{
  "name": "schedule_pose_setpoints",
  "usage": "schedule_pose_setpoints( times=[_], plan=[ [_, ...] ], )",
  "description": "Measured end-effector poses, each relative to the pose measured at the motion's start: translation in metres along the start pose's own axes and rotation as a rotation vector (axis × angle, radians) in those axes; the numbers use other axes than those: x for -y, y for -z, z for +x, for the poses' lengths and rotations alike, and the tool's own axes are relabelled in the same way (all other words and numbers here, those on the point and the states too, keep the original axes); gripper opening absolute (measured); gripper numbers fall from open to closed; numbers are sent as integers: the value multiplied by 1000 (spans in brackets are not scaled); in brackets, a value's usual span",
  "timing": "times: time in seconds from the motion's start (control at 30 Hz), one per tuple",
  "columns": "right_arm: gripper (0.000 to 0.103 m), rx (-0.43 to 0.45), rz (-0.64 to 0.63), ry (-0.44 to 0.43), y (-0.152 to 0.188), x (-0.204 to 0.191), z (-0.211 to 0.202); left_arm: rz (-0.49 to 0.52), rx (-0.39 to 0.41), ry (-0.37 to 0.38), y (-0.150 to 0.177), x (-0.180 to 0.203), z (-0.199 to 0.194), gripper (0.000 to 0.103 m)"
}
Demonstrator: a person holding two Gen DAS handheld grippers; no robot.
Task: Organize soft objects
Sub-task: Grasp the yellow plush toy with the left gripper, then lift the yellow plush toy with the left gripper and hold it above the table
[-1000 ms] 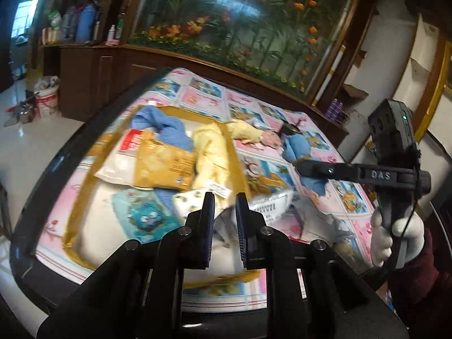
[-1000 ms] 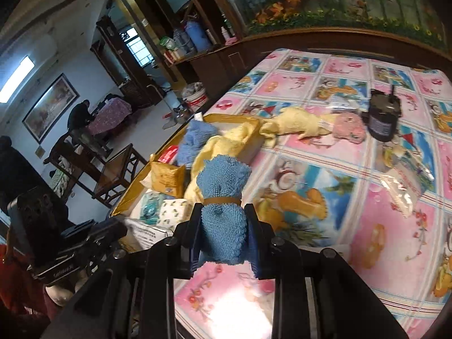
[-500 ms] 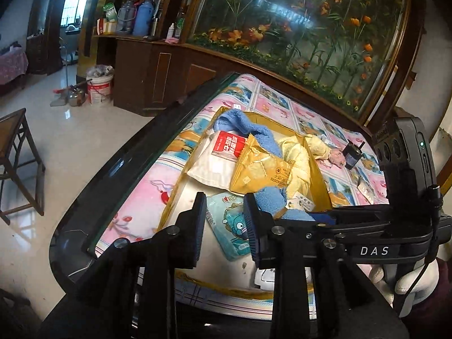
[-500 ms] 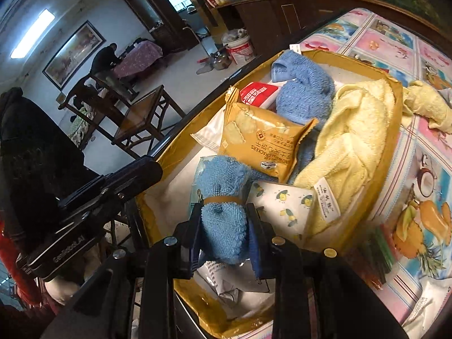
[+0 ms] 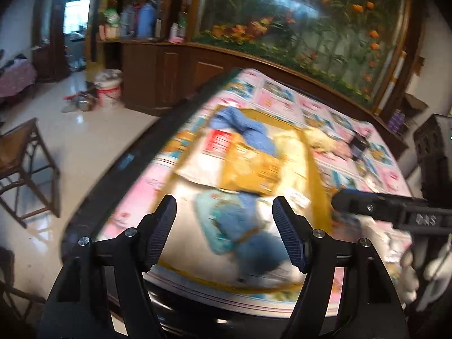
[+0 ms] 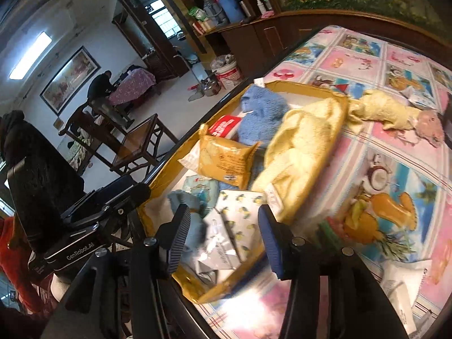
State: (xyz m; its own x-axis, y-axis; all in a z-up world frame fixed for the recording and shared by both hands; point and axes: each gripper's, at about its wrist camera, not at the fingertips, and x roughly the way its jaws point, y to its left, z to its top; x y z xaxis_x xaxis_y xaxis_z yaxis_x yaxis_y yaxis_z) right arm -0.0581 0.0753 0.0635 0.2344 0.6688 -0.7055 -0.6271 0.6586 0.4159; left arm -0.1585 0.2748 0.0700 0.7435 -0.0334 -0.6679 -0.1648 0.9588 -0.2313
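Blue towel point(image 5: 254, 243) dropped in tray point(image 6: 343, 107), both grippers' fingers apart above it

Both grippers hang side by side, jaws spread wide and gripping nothing: the left gripper point(image 5: 224, 228) tips down and forward, the right gripper point(image 6: 221, 237) just beside it, a white-gloved hand point(image 5: 423, 265) on its handle

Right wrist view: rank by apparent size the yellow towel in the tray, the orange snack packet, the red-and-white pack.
1. Yellow fluffy towel draped over the tray's right rim, clearly largest.
2. Orange crinkled snack packet.
3. Red-and-white pack, smallest, though partly hidden under the packet and farther from the camera.
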Motion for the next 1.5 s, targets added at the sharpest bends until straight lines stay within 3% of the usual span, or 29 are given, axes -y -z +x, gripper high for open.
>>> schedule_pose_setpoints(
  times=[0.17,0.3,0.43,0.53,0.8,0.93,1.03,1.1,1.23,1.27,1.37,1.5],
  plan=[
    [52,39,128,99,11,59,-31,91,-30,77,-6,42,4,71],
    [52,80,236,169,23,108,-60,246,-36,93,-28,91,18,71],
    [52,139,325,201,34,144,-85,433,-51,92,-55,147,56,71],
    [53,184,375,209,38,171,-98,518,-91,73,-77,180,104,71],
    [53,301,468,213,45,234,-118,438,-179,-25,-133,220,220,71],
    [53,298,482,185,47,244,-121,378,-270,-88,-142,223,272,71],
    [53,298,477,164,47,242,-123,278,-417,-7,-132,217,293,71],
    [53,305,466,166,48,239,-126,328,-439,24,-122,227,285,71],
    [55,318,469,162,48,239,-128,447,-529,162,-86,251,248,71],
    [56,322,474,160,49,239,-129,476,-519,166,-78,255,237,71],
    [56,331,490,154,51,241,-130,548,-396,145,-60,262,201,71],
    [57,333,518,149,54,245,-130,658,-201,40,-37,273,154,71]
  ],
)
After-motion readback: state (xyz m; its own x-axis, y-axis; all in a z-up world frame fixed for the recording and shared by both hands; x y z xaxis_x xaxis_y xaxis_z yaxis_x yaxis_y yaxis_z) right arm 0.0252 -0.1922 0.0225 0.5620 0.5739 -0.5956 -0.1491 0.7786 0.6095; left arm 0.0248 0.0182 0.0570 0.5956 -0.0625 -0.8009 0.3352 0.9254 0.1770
